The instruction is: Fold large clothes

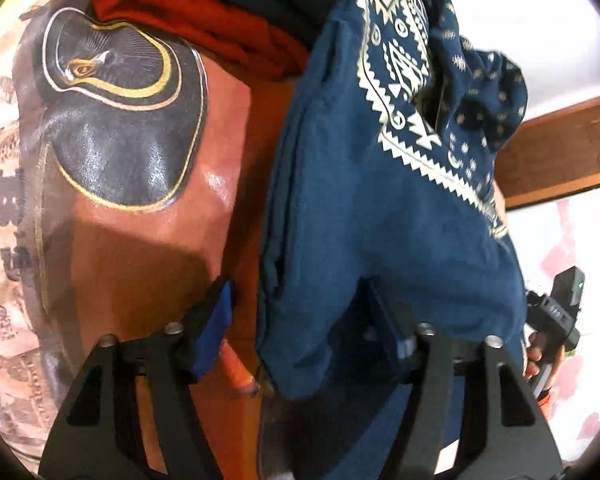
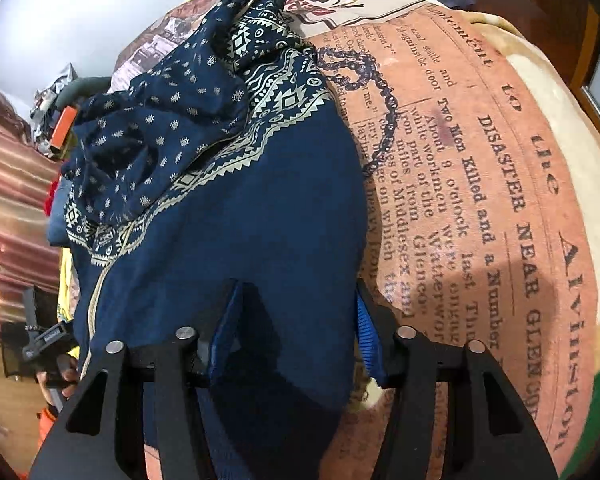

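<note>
Left gripper (image 1: pixel 296 320): black two-finger tool with blue pads, entering from the bottom edge of the left wrist view; jaws partly spread, the left pad (image 1: pixel 214 332) bare and clear of any fabric, the right finger hidden beneath a draped fold, so whether the pads press anything cannot be told. Right gripper (image 2: pixel 296 332): same make, bottom of the right wrist view; jaws partly spread with cloth filling the gap between the two blue pads (image 2: pixel 366 332); a firm pinch cannot be confirmed. Navy garment (image 1: pixel 380 220): large dark-blue piece with a cream geometric border and small cream motifs, lying bunched from the tool tips up toward the upper right of the left view and, in the right wrist view, from the bottom centre up to the upper left (image 2: pixel 240 220); its plain lower edge lies over and between the fingers of both tools. Printed blanket (image 2: pixel 480 200): salmon-toned surface with newspaper-style lettering, right half of the right view, underneath the garment; in the left view its dark oval emblem with gold outline (image 1: pixel 120 112) occupies the upper left. Red cloth (image 1: pixel 204 20): crumpled, top centre of the left view, beside the garment's upper edge. Wooden bed frame (image 1: pixel 560 156): right edge of the left view. Person's hand (image 1: pixel 536 354): lower right of the left view, on a black handle.
</note>
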The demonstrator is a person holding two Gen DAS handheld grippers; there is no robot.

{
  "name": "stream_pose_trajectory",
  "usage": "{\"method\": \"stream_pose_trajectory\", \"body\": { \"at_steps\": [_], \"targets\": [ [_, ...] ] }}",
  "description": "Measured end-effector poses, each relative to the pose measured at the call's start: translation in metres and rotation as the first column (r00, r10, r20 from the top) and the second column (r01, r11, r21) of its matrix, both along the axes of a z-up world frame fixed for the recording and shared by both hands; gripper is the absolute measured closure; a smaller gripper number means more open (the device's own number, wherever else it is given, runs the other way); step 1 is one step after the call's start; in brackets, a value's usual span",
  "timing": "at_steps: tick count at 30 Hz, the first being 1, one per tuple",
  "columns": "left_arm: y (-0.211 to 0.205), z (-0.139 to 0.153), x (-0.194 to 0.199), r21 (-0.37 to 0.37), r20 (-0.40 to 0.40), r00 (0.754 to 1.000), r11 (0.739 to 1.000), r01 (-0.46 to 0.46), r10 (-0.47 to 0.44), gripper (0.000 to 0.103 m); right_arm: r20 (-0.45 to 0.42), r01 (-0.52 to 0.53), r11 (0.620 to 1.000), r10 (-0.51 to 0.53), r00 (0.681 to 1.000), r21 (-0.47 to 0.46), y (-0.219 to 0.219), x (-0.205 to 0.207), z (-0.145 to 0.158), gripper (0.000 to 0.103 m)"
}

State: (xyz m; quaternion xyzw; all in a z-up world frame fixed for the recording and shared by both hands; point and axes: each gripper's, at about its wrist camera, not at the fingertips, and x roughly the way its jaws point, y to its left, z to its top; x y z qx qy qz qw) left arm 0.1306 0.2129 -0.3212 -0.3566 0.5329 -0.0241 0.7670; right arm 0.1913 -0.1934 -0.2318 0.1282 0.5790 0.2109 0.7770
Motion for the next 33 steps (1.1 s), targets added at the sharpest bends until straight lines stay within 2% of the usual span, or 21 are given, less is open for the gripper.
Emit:
{"method": "stream_pose_trajectory", "body": {
  "at_steps": [1,2,4,5,7,8,15,22,27,33],
  "targets": [
    [-0.001,0.001,0.0,-0.005,0.01,1.0,1.0,0.004,-0.004,0.052,0.005,-0.013,1.0,0.013,1.0,0.0,0.002,0.0,0.001,0.071],
    [-0.001,0.002,-0.001,-0.003,0.019,1.0,1.0,0.009,-0.009,0.056,0.011,-0.027,1.0,0.027,1.0,-0.005,0.005,0.0,0.002,0.076],
    [-0.003,0.007,-0.001,0.03,0.021,1.0,0.999,0.018,-0.019,0.071,0.031,-0.059,0.998,0.06,0.998,-0.026,0.011,-0.001,0.006,0.092],
    [-0.004,0.01,0.004,0.045,0.016,1.0,0.999,0.023,-0.024,0.074,0.04,-0.07,0.997,0.071,0.997,-0.03,0.014,0.0,0.008,0.094],
    [-0.004,0.019,0.006,0.107,0.013,0.999,0.994,0.032,-0.034,0.09,0.073,-0.08,0.996,0.082,0.994,-0.038,0.018,0.0,0.015,0.096],
    [-0.004,0.028,0.005,0.138,0.027,0.999,0.99,0.028,-0.032,0.092,0.087,-0.08,0.996,0.084,0.993,-0.04,0.02,0.001,0.018,0.096],
    [-0.001,0.096,0.011,0.208,0.181,0.983,0.978,-0.012,-0.027,0.094,0.216,-0.076,0.997,0.071,0.974,0.013,0.026,0.006,0.06,0.096],
    [-0.002,0.167,0.029,0.239,0.347,0.936,0.971,-0.028,-0.059,0.094,0.321,-0.1,0.995,0.088,0.943,0.022,0.045,0.019,0.099,0.097],
    [-0.007,0.197,0.051,0.366,0.376,0.922,0.929,-0.057,-0.092,0.095,0.395,-0.079,0.997,0.068,0.916,0.012,0.051,0.038,0.119,0.097],
    [0.013,0.215,0.08,0.357,0.426,0.903,0.927,-0.116,-0.051,0.095,0.441,-0.033,0.999,0.013,0.897,0.039,0.052,0.076,0.134,0.097]
  ]
}}
